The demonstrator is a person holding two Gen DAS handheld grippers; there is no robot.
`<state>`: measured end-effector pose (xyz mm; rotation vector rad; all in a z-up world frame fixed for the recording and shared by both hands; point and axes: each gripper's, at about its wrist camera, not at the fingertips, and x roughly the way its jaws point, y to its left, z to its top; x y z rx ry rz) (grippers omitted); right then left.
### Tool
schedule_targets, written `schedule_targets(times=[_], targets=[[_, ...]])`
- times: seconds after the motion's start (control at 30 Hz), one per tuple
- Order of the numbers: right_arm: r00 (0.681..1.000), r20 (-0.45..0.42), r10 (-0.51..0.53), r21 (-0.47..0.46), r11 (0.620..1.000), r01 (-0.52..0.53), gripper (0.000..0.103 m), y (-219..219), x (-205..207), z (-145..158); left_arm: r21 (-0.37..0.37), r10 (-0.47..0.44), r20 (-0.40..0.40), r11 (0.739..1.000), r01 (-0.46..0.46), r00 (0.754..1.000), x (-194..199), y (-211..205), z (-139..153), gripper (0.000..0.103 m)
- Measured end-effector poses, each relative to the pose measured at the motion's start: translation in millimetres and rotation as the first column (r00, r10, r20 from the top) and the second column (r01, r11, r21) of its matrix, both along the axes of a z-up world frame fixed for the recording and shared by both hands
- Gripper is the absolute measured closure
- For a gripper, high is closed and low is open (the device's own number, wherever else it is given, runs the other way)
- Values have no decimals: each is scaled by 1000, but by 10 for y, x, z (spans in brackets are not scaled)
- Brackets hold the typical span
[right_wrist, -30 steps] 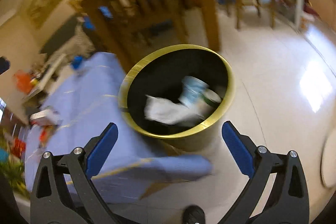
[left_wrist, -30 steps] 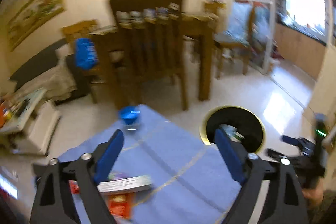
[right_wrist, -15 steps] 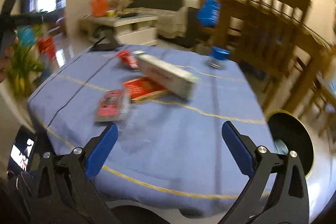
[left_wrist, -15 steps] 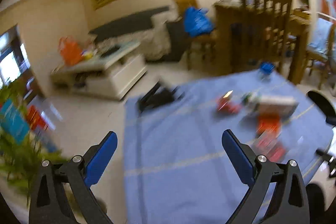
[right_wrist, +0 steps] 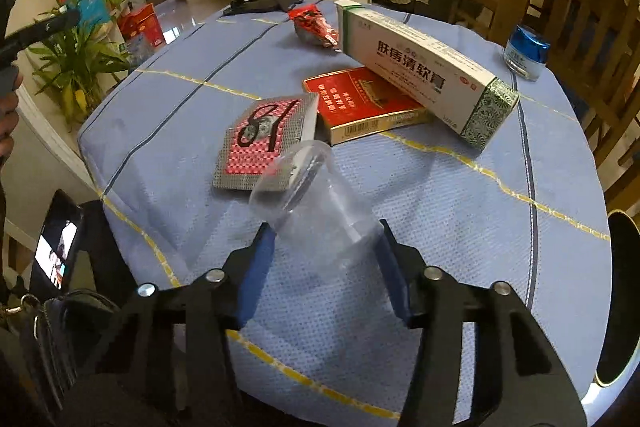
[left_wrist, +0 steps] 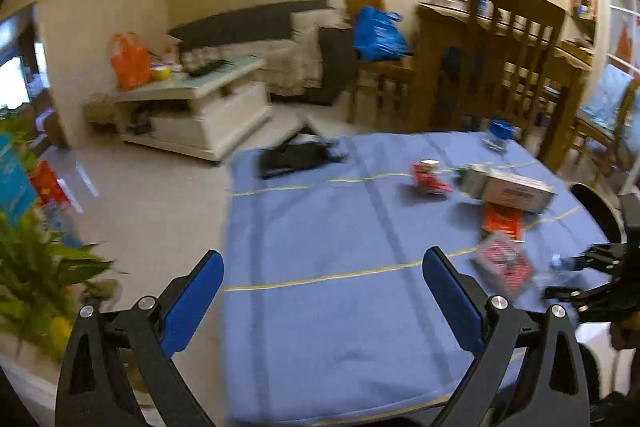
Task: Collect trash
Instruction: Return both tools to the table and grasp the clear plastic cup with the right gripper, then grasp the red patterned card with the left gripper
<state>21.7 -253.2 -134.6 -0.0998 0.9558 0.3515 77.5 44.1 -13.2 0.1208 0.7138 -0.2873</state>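
Clear cup pinched over the blue-clothed counter, bin off to the side

The counter carries a long white box, a red pack, a foil-edged packet and a red wrapper; the black bin is cut off at the frame edge, so its contents are hidden. The right gripper has its fingers closed on a clear plastic cup, which is thin and likely to crumple or slip out during the swing to the bin. The left gripper hangs with fingers spread and holding nothing. The left view is blurred, so the small jar may or may not be trash.
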Motion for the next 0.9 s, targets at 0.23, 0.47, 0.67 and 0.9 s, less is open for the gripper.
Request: schedule_targets(times=[0.23, 0.47, 0.67, 0.9], targets=[[995, 21, -98, 99, 990, 96, 53, -267, -198, 133, -84, -118, -217, 991, 102, 969, 299, -919, -326, 11], [984, 17, -177, 158, 972, 172, 53, -544, -452, 131, -84, -150, -431, 988, 126, 890, 437, -1633, -745, 13], [981, 18, -192, 181, 966, 186, 59, -611, -514, 97, -32, -31, -524, 999, 17, 851, 500, -1734, -978, 15], [983, 23, -184, 179, 968, 177, 60, -591, -472, 95, -43, 20, -543, 998, -52, 839, 510, -1642, -1069, 15]])
